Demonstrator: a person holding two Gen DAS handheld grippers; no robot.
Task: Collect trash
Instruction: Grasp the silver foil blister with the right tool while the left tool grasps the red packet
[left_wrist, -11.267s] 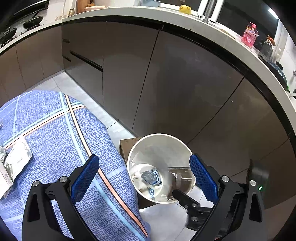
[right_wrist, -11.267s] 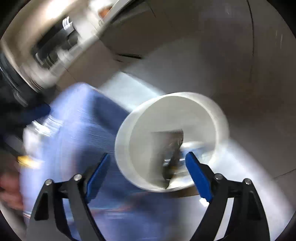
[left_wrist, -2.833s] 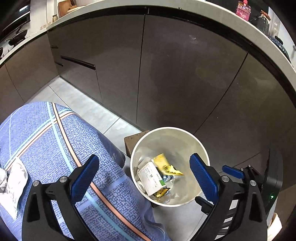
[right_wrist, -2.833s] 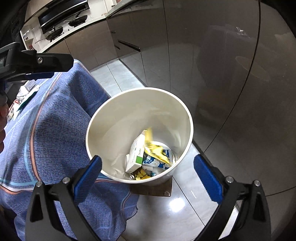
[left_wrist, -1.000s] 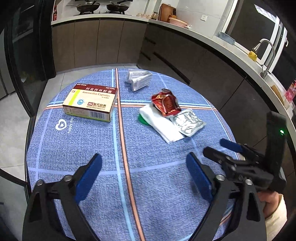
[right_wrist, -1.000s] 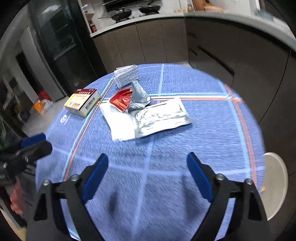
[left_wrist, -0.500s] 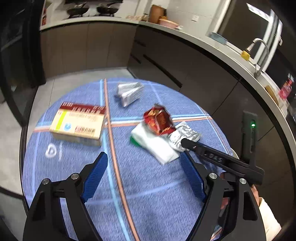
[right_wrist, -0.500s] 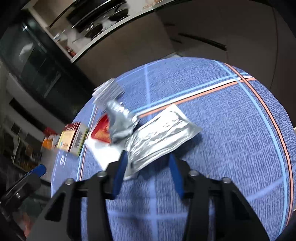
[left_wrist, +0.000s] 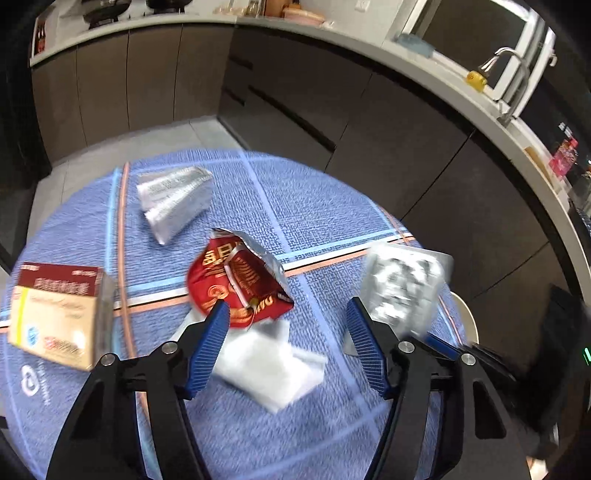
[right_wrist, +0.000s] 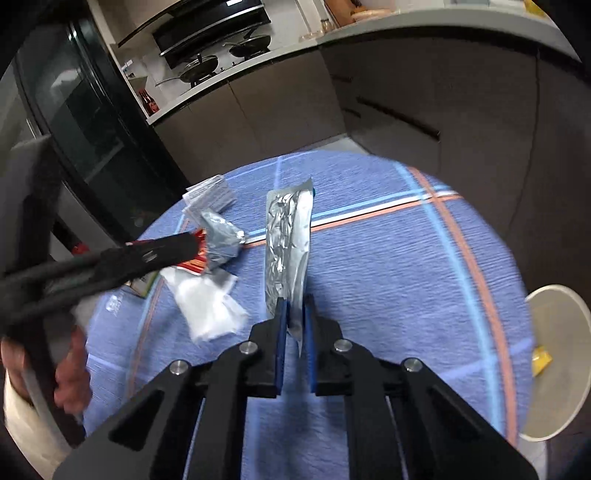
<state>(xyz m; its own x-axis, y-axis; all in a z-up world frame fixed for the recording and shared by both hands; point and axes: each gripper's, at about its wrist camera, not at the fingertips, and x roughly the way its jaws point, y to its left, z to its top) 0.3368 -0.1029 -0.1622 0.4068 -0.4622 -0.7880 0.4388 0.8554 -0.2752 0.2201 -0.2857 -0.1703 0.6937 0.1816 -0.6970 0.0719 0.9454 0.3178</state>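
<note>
My right gripper (right_wrist: 294, 312) is shut on a silver foil pouch (right_wrist: 286, 243) and holds it upright above the blue table; the pouch also shows in the left wrist view (left_wrist: 400, 286). My left gripper (left_wrist: 288, 325) is open, just above a red snack wrapper (left_wrist: 238, 282) and a white tissue (left_wrist: 269, 365). A medicine box (left_wrist: 55, 314) lies at the left and a folded silver leaflet pack (left_wrist: 173, 201) at the back. The white trash bin (right_wrist: 554, 358) stands off the table's right edge.
The round table has a blue cloth (left_wrist: 258, 435) with orange and light-blue stripes. Dark kitchen cabinets (left_wrist: 369, 110) curve behind it under a grey counter. A dark glass door (right_wrist: 85, 122) stands at the left. The left gripper's arm (right_wrist: 110, 258) reaches over the wrapper.
My right gripper has shut on the silver foil pouch and lifted it off the table. My left gripper has moved closer to the red wrapper and stays open.
</note>
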